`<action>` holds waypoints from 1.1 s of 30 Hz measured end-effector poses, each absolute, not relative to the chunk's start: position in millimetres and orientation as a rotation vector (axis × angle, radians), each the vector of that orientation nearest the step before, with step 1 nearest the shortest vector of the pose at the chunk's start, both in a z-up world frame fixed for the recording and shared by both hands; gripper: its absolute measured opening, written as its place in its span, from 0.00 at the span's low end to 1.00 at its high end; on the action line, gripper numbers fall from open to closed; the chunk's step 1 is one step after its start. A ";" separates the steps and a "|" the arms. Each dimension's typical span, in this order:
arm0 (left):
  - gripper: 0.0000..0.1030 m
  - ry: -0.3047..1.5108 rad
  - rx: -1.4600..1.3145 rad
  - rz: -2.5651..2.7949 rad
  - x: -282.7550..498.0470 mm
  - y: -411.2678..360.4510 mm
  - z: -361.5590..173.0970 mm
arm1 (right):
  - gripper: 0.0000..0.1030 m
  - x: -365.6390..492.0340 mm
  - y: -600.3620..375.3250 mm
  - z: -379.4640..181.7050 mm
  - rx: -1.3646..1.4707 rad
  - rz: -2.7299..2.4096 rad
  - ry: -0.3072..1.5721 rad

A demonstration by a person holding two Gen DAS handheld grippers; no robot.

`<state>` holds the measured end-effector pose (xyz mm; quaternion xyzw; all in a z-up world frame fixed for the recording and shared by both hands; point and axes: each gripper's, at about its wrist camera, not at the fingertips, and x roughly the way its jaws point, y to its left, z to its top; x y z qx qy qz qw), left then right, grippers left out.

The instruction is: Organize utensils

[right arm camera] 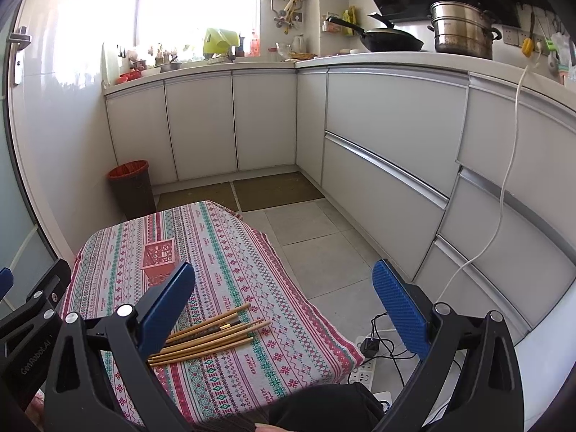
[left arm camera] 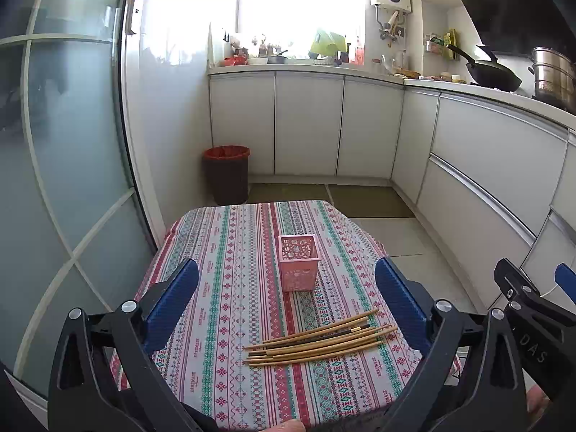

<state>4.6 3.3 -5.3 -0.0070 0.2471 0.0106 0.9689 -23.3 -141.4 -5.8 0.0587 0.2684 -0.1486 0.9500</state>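
Both tools, left & right, spread wide, empty; chopsticks just below left tool.

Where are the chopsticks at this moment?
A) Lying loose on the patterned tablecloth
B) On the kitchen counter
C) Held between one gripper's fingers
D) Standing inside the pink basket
A: the chopsticks lie in a loose bundle flat on the tablecloth, nearer the camera than the pink basket, with both grippers open and holding nothing.
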 end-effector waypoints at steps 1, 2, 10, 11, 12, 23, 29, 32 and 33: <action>0.92 0.501 -0.014 0.022 4.8 3.4 -6.1 | 0.93 -23.3 -141.3 -5.8 0.119 -0.302 0.546; 0.92 0.501 -0.014 0.022 4.9 3.2 -6.9 | 0.93 -23.2 -141.5 -5.9 0.119 -0.302 0.546; 0.92 0.507 -0.012 0.024 6.0 2.5 -9.5 | 0.93 -22.9 -142.6 -6.9 0.122 -0.303 0.550; 0.92 0.507 -0.013 0.025 6.3 2.7 -9.4 | 0.93 -22.7 -142.6 -6.8 0.121 -0.303 0.550; 0.92 0.508 -0.013 0.025 6.4 2.9 -9.9 | 0.93 -22.8 -142.8 -6.9 0.122 -0.302 0.551; 0.93 0.515 -0.015 0.027 7.0 3.4 -12.3 | 0.93 -22.6 -141.6 -8.2 0.124 -0.302 0.552; 0.93 0.520 -0.014 0.027 7.9 2.8 -12.6 | 0.93 -21.7 -141.8 -10.4 0.124 -0.301 0.558; 0.93 0.524 -0.016 0.026 9.1 3.5 -13.3 | 0.93 -21.9 -141.8 -10.7 0.126 -0.302 0.559; 0.93 0.525 -0.016 0.027 9.1 3.4 -13.7 | 0.93 -21.2 -141.7 -10.6 0.126 -0.302 0.560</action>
